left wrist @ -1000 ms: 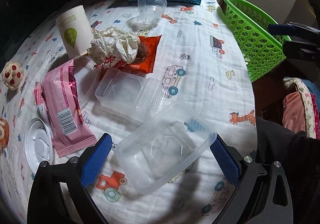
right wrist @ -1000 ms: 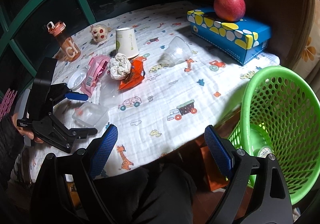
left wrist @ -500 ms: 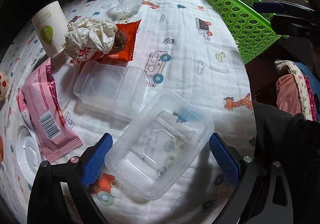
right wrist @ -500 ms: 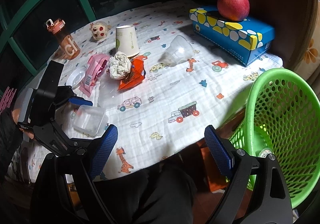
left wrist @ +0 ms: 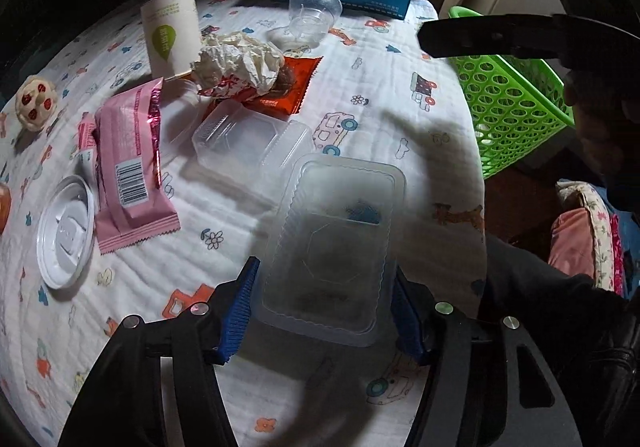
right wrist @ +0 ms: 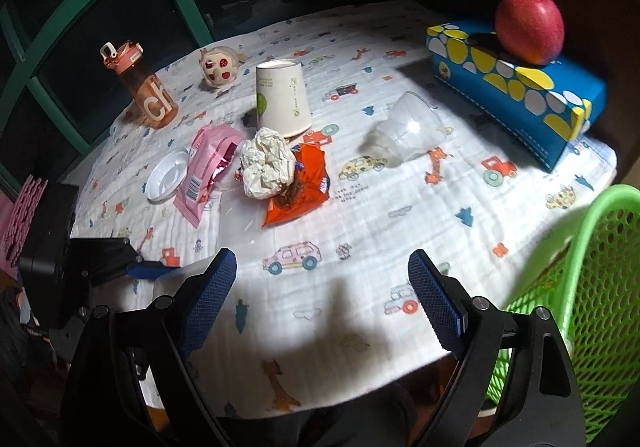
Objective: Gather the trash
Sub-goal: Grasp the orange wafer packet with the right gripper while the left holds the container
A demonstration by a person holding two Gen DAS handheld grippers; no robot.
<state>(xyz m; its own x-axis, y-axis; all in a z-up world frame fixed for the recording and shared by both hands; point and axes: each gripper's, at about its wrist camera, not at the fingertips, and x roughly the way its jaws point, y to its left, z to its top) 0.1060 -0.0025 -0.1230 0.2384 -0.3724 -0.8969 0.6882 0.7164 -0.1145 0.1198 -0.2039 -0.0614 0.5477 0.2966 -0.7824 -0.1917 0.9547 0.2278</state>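
Observation:
My left gripper (left wrist: 324,311) is shut on a clear plastic tray (left wrist: 332,243) and holds it above the table. A second clear container (left wrist: 252,143) lies behind it. Crumpled paper (left wrist: 240,61) sits on an orange wrapper (left wrist: 288,87), next to a pink wrapper (left wrist: 128,163), a white lid (left wrist: 66,231), a paper cup (left wrist: 172,35) and a clear cup (left wrist: 314,13). The green basket (left wrist: 508,99) stands at the table's right edge. My right gripper (right wrist: 320,307) is open and empty over the table's near edge, beside the basket (right wrist: 580,287).
A blue tissue box (right wrist: 516,91) with a red apple (right wrist: 530,27) on it stands at the back. An orange bottle (right wrist: 140,87) and a small toy (right wrist: 218,67) stand at the far left. The table carries a printed white cloth (right wrist: 400,207).
My left gripper has closed on the clear tray and lifted it off the cloth. My right gripper has moved forward over the table's edge, still open.

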